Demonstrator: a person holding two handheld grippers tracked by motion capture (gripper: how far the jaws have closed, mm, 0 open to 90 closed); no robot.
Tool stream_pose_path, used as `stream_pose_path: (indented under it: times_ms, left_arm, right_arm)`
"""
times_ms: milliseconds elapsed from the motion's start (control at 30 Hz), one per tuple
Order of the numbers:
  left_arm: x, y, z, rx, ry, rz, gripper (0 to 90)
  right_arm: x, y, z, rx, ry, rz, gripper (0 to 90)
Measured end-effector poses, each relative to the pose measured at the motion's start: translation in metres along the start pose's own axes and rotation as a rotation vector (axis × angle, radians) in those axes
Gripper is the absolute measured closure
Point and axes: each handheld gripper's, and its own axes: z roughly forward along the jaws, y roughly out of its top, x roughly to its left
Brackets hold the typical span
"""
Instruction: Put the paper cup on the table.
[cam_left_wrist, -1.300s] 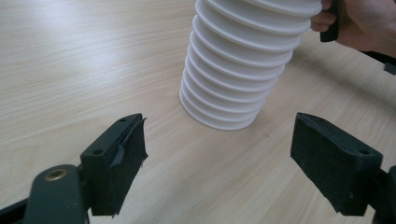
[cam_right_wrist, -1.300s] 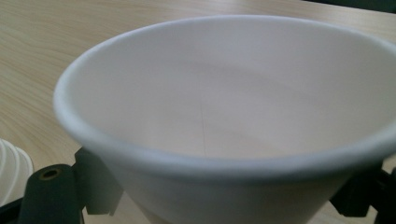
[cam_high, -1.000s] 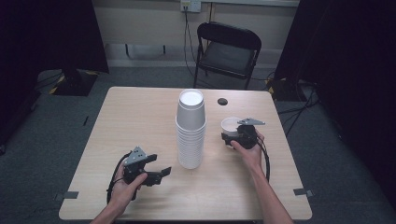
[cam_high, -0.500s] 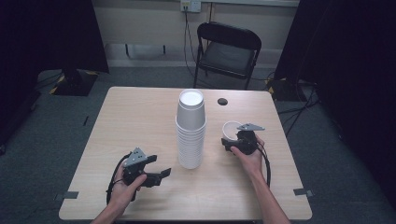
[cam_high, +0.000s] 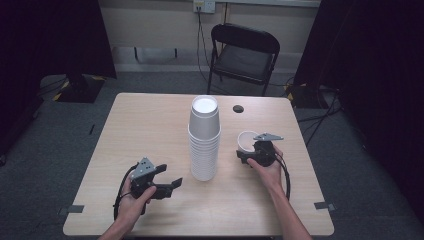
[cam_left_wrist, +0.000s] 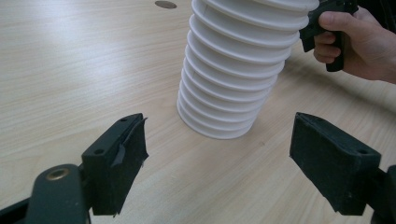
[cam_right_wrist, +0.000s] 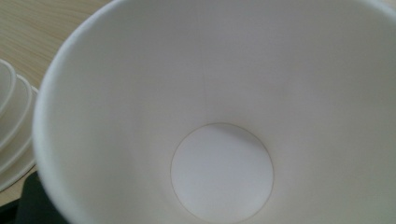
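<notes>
Standing mid-table (cam_high: 150, 125), the inverted cup stack (cam_high: 204, 140) is being left untouched. One single cup (cam_high: 246, 140) is being held beside it by the right gripper (cam_high: 251, 151); the left gripper (cam_high: 169, 177) is being kept wide open, empty. Progress is being judged early.

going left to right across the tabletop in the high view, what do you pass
left black handheld gripper → tall stack of upside-down white paper cups → single open white paper cup → right black handheld gripper, its jaws at that cup
</notes>
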Motion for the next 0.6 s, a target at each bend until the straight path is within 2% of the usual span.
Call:
stream_pose_path:
  times_ms: [100, 200, 233, 367, 600]
  left_arm:
    - [0.0, 0.0, -0.001, -0.001, -0.001, -0.001, 18.4]
    - [0.0, 0.0, -0.001, -0.001, -0.001, 0.0, 18.4]
    - [0.0, 0.0, 0.0, 0.0, 0.002, 0.001, 18.4]
    - [0.0, 0.0, 0.0, 0.0, 0.002, 0.002, 18.4]
    - [0.001, 0.0, 0.0, 0.0, 0.003, 0.0, 18.4]
  right_arm:
    - [0.0, -0.003, 0.001, 0.02, -0.005, 0.006, 16.3]
    - [0.003, -0.005, -0.001, -0.008, -0.029, -0.002, 16.7]
    - [0.005, -0.006, -0.001, 0.006, -0.012, 0.007, 15.6]
    - [0.003, -0.008, -0.003, 0.011, -0.007, 0.019, 14.2]
    - [0.001, -0.015, -0.009, 0.023, 0.002, 0.012, 14.1]
